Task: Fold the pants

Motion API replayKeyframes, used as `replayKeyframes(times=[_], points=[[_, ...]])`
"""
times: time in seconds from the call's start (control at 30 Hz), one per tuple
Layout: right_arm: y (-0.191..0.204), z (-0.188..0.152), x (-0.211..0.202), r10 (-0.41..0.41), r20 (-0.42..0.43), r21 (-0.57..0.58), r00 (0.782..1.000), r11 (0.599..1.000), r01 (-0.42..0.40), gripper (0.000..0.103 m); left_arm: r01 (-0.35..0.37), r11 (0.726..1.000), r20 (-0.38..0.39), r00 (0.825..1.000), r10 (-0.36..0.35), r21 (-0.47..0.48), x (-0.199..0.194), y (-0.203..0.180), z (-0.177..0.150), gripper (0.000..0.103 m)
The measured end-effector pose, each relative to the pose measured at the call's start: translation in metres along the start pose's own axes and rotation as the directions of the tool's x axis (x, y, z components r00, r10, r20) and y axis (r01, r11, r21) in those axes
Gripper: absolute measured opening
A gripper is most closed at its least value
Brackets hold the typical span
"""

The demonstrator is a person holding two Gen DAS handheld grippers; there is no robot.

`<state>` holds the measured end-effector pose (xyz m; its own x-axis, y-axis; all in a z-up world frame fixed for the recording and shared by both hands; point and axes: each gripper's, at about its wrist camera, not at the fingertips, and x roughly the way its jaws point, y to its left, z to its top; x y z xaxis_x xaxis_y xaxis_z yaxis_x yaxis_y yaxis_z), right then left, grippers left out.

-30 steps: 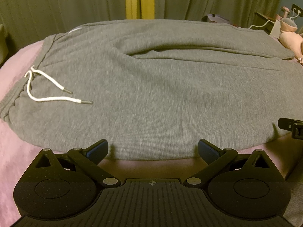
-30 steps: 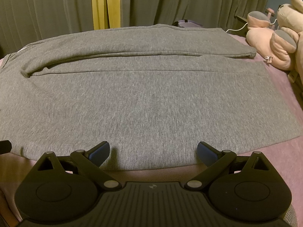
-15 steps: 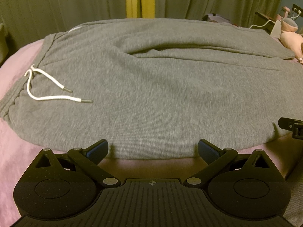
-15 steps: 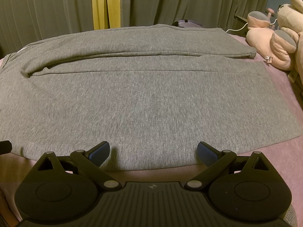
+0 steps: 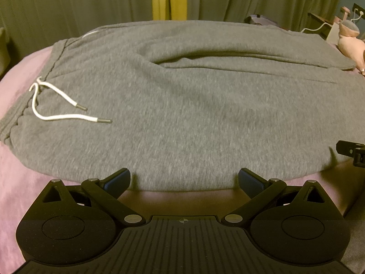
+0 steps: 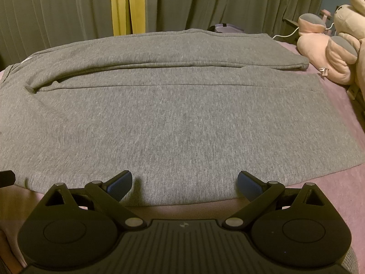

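Note:
Grey sweatpants (image 5: 194, 105) lie flat across a pink bed, waistband at the left with a white drawstring (image 5: 59, 111), both legs running to the right. They also fill the right wrist view (image 6: 178, 118), hems at the right. My left gripper (image 5: 184, 180) is open and empty, at the near edge of the pants below the hip. My right gripper (image 6: 184, 182) is open and empty, just over the near edge of the front leg. A tip of the right gripper shows at the right edge of the left wrist view (image 5: 351, 150).
The pink bed cover (image 5: 16, 178) surrounds the pants. Pink and grey plush toys (image 6: 330, 52) sit at the far right. Green curtains (image 6: 228, 2) with a yellow strip hang behind the bed. A white cable (image 6: 287, 33) lies near the toys.
Both grippers have edged slightly forward toward the near edge of the pants. Both stay open. The pants have not moved.

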<state>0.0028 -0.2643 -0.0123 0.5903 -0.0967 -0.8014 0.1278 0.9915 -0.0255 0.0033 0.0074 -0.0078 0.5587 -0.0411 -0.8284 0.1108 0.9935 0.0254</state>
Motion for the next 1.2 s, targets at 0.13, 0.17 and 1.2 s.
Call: replayKeyframes(times=[0.13,0.17,1.2], points=[[0.0,0.0,0.0,0.002,-0.001,0.001,1.0,1.0,-0.002,0.099,0.0,1.0,-0.007,1.0,0.0,0.001,0.001,0.0,0.001,0.103],[0.0,0.0,0.001,0.002,-0.002,0.001,1.0,1.0,-0.002,0.099,0.001,1.0,-0.007,1.0,-0.001,0.001,0.001,0.0,0.001,0.103],[-0.037,0.046,0.064,0.111,-0.168,0.242,0.98,0.968,-0.068,0.099,-0.119,0.991,0.108,0.986,0.126,-0.067,0.001,0.009,0.031,0.103]])
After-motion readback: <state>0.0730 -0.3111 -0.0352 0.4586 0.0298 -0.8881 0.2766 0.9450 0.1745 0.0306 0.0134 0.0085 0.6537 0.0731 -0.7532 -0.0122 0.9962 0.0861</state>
